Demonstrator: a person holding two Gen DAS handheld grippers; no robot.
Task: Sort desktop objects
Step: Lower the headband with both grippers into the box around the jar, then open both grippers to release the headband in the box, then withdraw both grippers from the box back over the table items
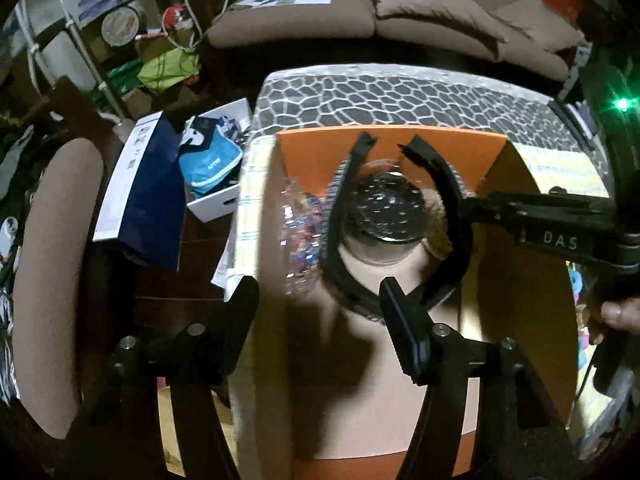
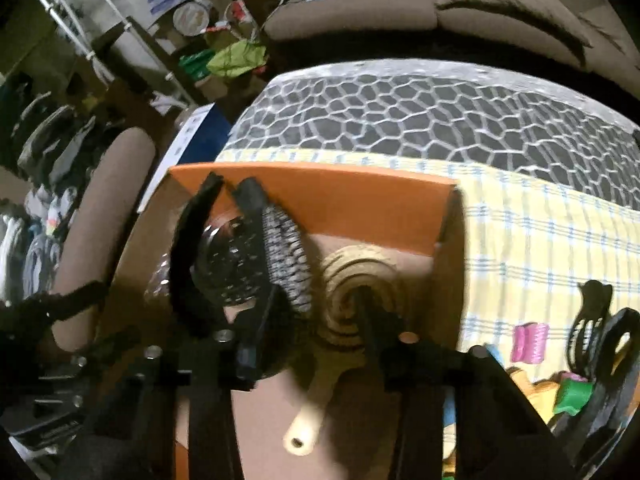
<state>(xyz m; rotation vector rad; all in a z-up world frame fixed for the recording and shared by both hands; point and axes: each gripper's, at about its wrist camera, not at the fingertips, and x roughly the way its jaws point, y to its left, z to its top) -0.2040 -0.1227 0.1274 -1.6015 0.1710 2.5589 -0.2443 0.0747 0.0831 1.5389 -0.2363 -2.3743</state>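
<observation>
An orange box (image 1: 320, 148) stands on the table, also in the right wrist view (image 2: 320, 188). My right gripper (image 2: 312, 344) hangs over it with a black headband (image 2: 188, 248) against its left finger; its jaws stand wide apart. The headband (image 1: 452, 204) curves above a clear dome-shaped jar (image 1: 386, 216) in the box. A beige round brush (image 2: 356, 292) with a handle lies in the box. My left gripper (image 1: 320, 300) is open and empty above the box's near side.
Hair clips lie on the yellow checked cloth at the right: pink (image 2: 530, 342), green (image 2: 572, 396), black (image 2: 592, 312). A grey honeycomb cloth (image 2: 400, 112) covers the far table. A sofa (image 1: 320, 12) stands behind; blue and white boxes (image 1: 136, 192) sit on the floor left.
</observation>
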